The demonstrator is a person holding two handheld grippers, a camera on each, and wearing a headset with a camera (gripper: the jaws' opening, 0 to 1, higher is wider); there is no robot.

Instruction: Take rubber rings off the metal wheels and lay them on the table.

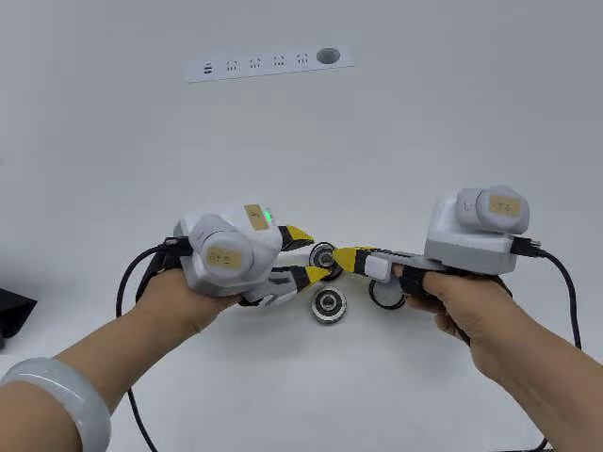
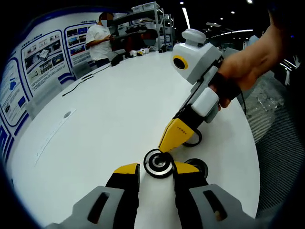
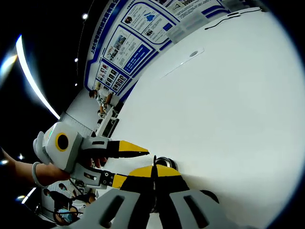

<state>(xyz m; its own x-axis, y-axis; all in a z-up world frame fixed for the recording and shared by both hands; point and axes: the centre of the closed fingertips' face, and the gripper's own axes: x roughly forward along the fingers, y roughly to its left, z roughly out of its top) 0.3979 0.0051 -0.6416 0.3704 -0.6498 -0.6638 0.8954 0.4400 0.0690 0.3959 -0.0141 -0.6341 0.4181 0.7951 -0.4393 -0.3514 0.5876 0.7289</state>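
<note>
Your left gripper (image 2: 156,168) is clamping a wheel (image 2: 158,163); your right gripper (image 3: 153,171), tips closed, is touching its 1 o'clock edge; stickers (image 1: 224,256) illegible.

Gripped wheel (image 1: 323,254), flat wheel (image 1: 329,303), loose black ring (image 1: 384,297)

1 ring (image 1: 377,301) — perhaps rubber — half hidden behind right gripper (image 1: 347,259).

White matte tabletop (image 1: 424,122), seen from the head view
Long white socket strip with a round grey button (image 1: 268,62) set flush at the far side; near the middle a silver metal wheel wearing a black rubber ring (image 1: 328,304) lies flat; a loose black rubber ring (image 1: 381,298) just beside it, part hidden; black angular object (image 1: 11,313) at left edge, cut off, unidentified
</note>
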